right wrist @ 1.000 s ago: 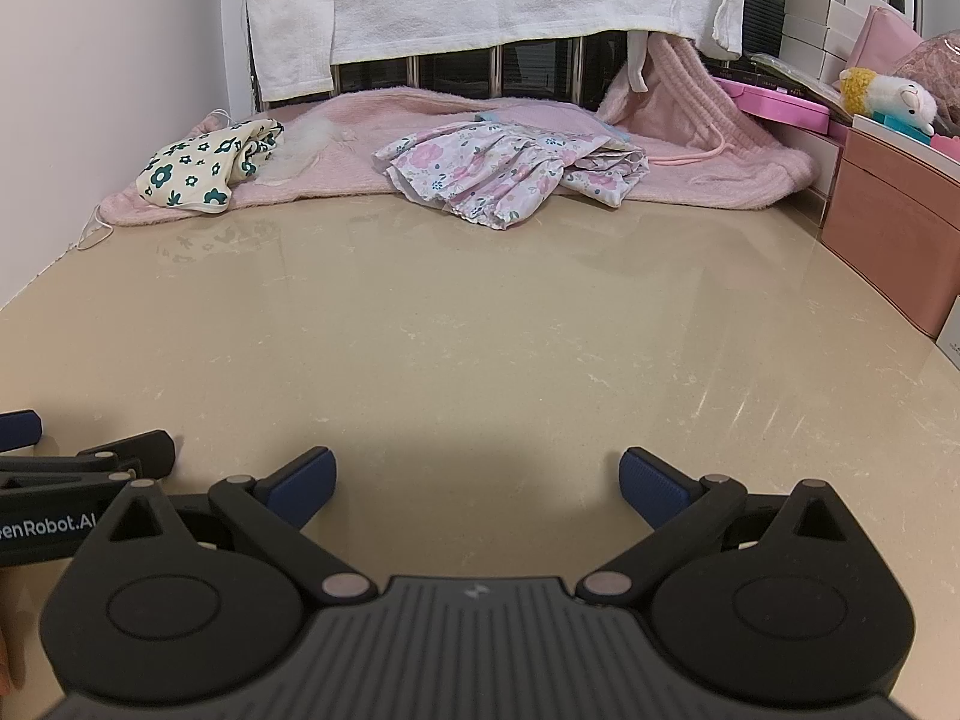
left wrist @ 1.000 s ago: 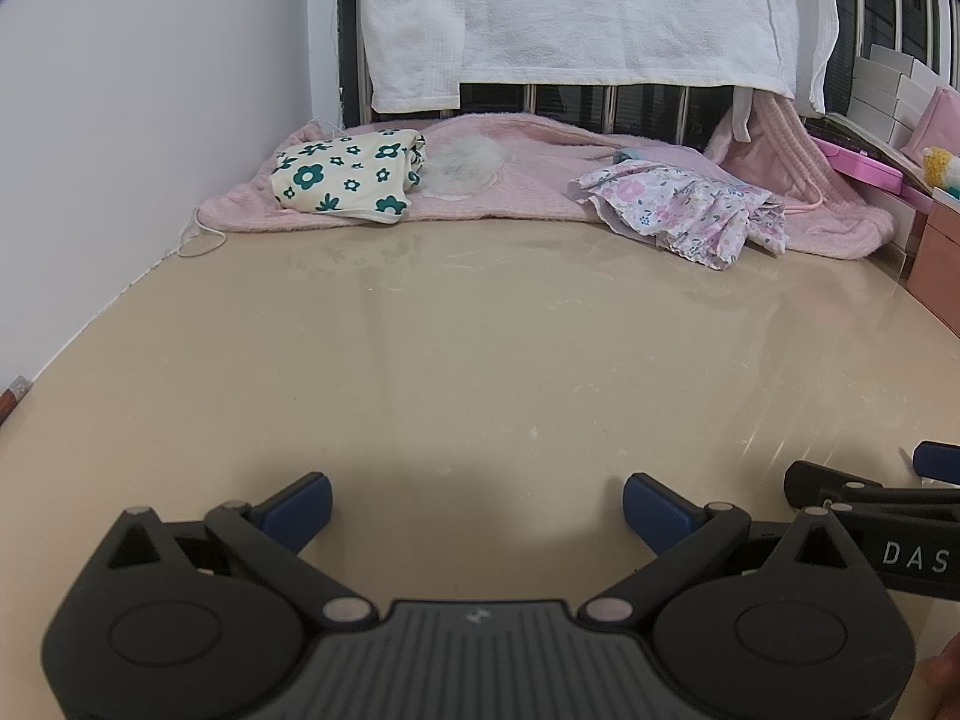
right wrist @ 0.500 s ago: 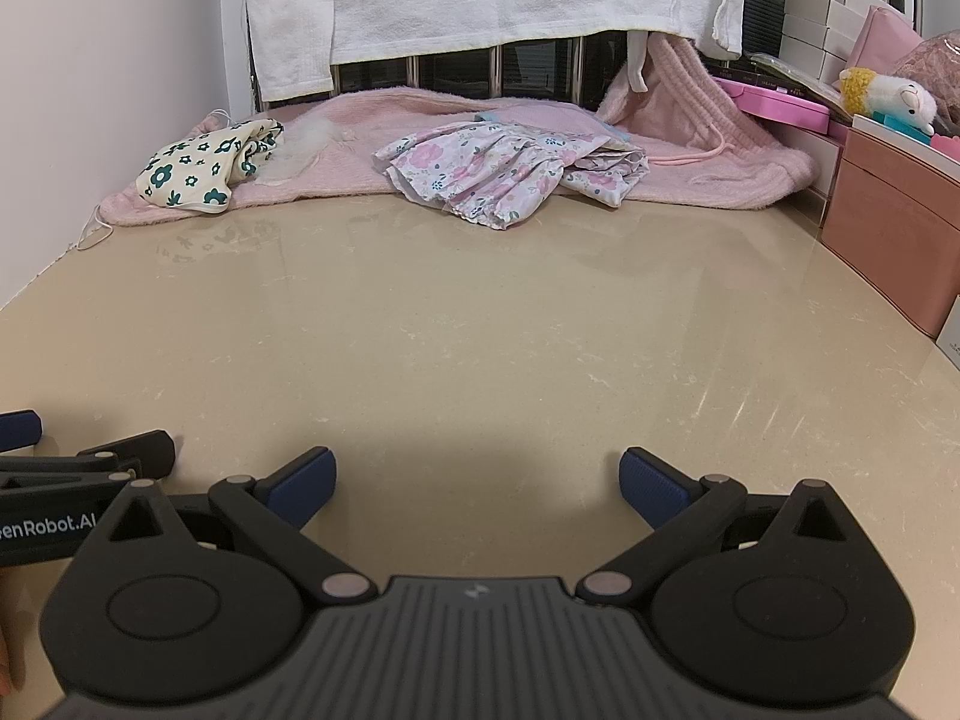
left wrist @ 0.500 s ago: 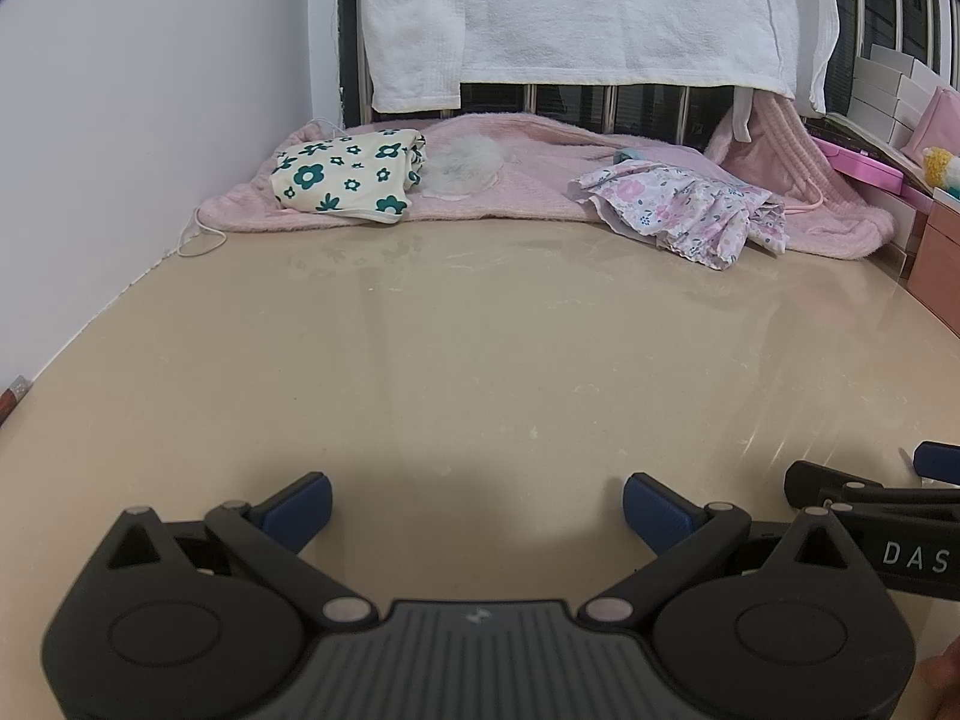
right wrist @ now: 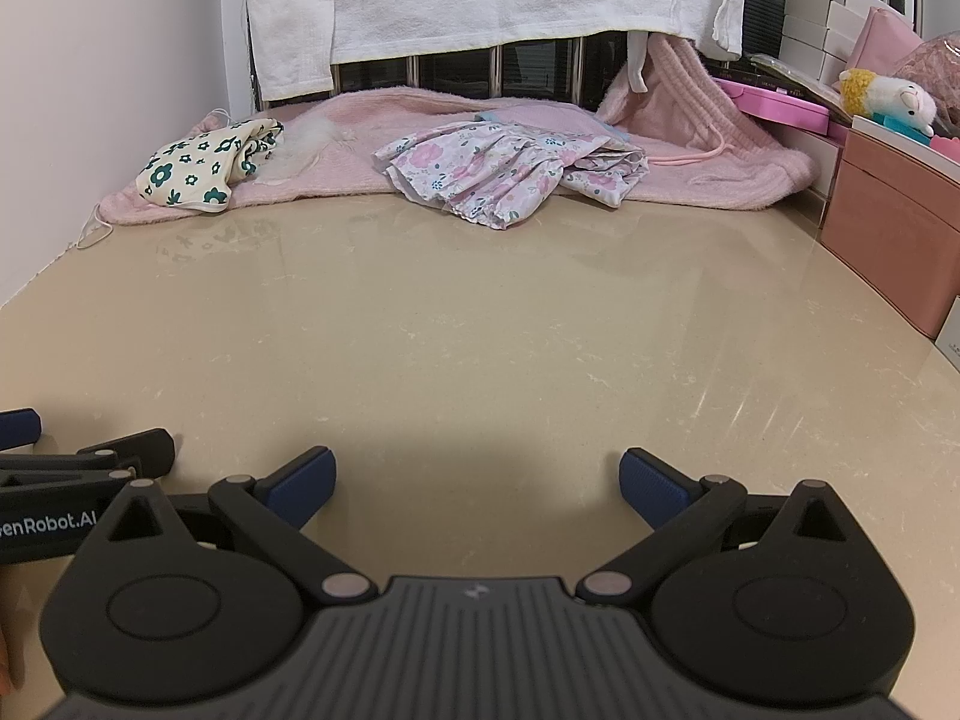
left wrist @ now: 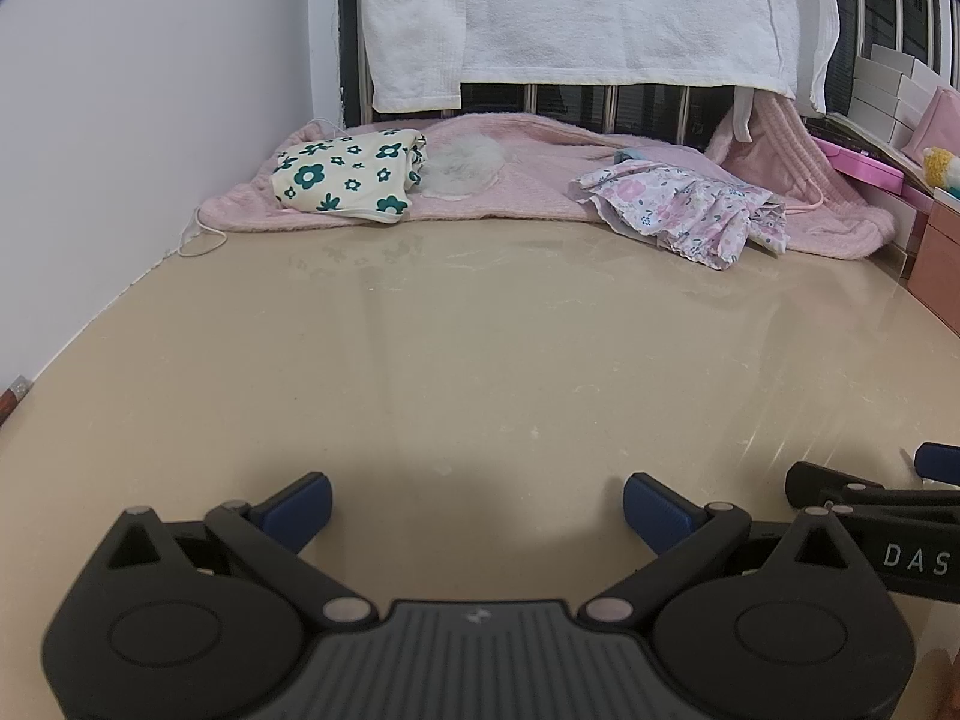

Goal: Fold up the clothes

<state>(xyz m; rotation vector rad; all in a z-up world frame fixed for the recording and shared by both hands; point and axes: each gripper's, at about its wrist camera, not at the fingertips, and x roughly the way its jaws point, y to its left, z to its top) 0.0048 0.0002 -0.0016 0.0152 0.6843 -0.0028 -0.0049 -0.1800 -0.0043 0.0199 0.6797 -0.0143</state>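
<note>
A crumpled pink-flowered garment (left wrist: 690,213) (right wrist: 510,174) lies at the far side of the beige table, partly on a pink blanket (left wrist: 528,186) (right wrist: 690,168). A cream garment with green flowers (left wrist: 348,174) (right wrist: 204,168) lies bunched at the far left on the same blanket. My left gripper (left wrist: 477,507) is open and empty, low over the near table. My right gripper (right wrist: 474,483) is open and empty beside it. Each gripper shows at the edge of the other's view (left wrist: 870,492) (right wrist: 84,462).
The beige table top (left wrist: 480,330) stretches between the grippers and the clothes. A white towel (left wrist: 576,6) hangs on a railing behind. A white wall (left wrist: 150,120) runs along the left. Pink boxes (right wrist: 888,228), white boxes and a plush toy (right wrist: 888,99) stand at the right.
</note>
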